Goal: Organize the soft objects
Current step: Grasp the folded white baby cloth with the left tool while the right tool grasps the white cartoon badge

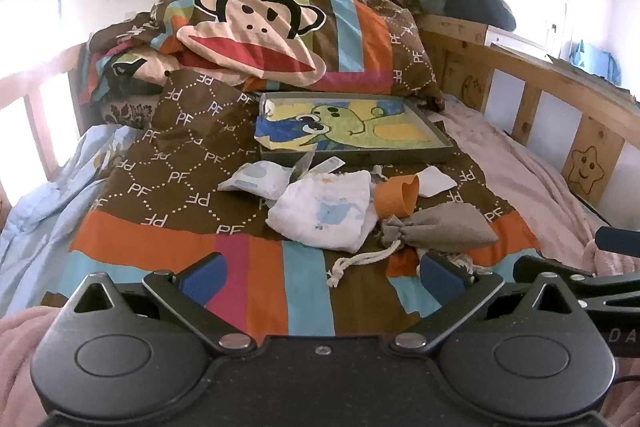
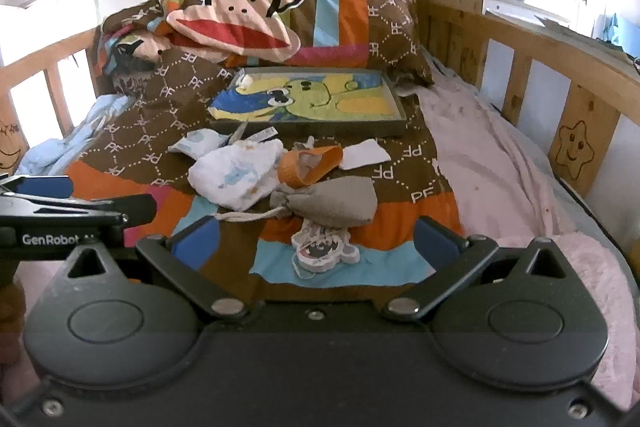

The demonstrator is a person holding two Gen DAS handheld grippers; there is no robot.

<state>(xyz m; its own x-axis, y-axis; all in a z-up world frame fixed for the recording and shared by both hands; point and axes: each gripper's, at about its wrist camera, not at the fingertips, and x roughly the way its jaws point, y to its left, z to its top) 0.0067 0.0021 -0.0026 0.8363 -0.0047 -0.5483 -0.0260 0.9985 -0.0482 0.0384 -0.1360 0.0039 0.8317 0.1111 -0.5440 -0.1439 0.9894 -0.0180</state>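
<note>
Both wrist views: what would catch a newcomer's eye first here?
The big monkey-face quilt heaped at the head of the bed. In front of it lies a tray lined with a cartoon picture, and nearer still a clutter of small soft things, among them a grey drawstring pouch.

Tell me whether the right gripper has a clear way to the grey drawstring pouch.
Probably yes. The right gripper is open and empty, and the grey drawstring pouch lies just ahead, uncovered. Only a small cartoon patch lies flat between them.

"PF" on bedspread (image 1: 188,183); "GenRobot" on left tool (image 2: 56,239)
</note>
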